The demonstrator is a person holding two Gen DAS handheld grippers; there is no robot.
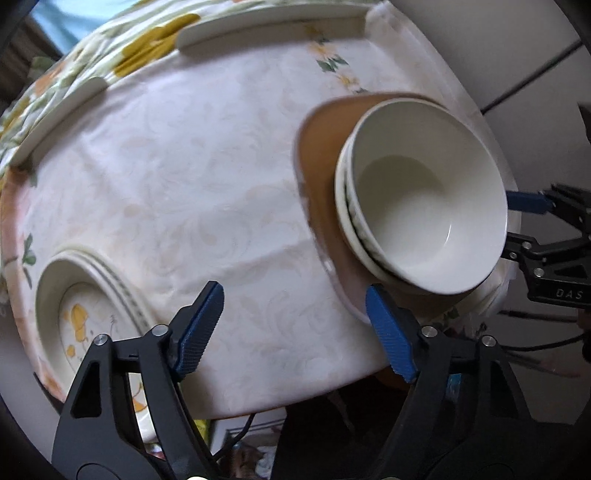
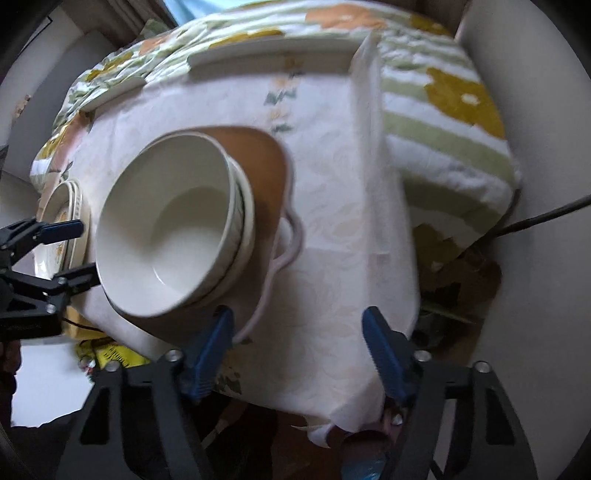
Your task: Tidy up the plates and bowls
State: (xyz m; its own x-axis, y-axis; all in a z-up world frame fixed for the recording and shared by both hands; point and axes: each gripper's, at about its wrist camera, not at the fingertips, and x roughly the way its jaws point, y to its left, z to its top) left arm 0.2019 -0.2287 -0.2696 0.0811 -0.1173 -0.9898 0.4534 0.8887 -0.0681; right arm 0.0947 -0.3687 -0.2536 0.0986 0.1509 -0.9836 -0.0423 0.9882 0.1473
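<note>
A stack of white bowls (image 1: 424, 195) sits on a brown mat (image 1: 321, 147) on the white tablecloth; it also shows in the right wrist view (image 2: 173, 225). A stack of flower-painted plates (image 1: 85, 314) lies at the table's near left and shows in the right wrist view (image 2: 62, 210). My left gripper (image 1: 295, 328) is open and empty above the near table edge, between plates and bowls. My right gripper (image 2: 299, 350) is open and empty, near the table edge, right of the bowls. Each gripper shows in the other's view, the right one (image 1: 535, 221) and the left one (image 2: 55, 251).
A white tray rim (image 1: 273, 29) runs along the table's far side, with a flowered quilt (image 2: 443, 92) behind. The tablecloth (image 1: 184, 184) hangs over the near edge. Clutter lies on the floor (image 2: 458, 266) below the table.
</note>
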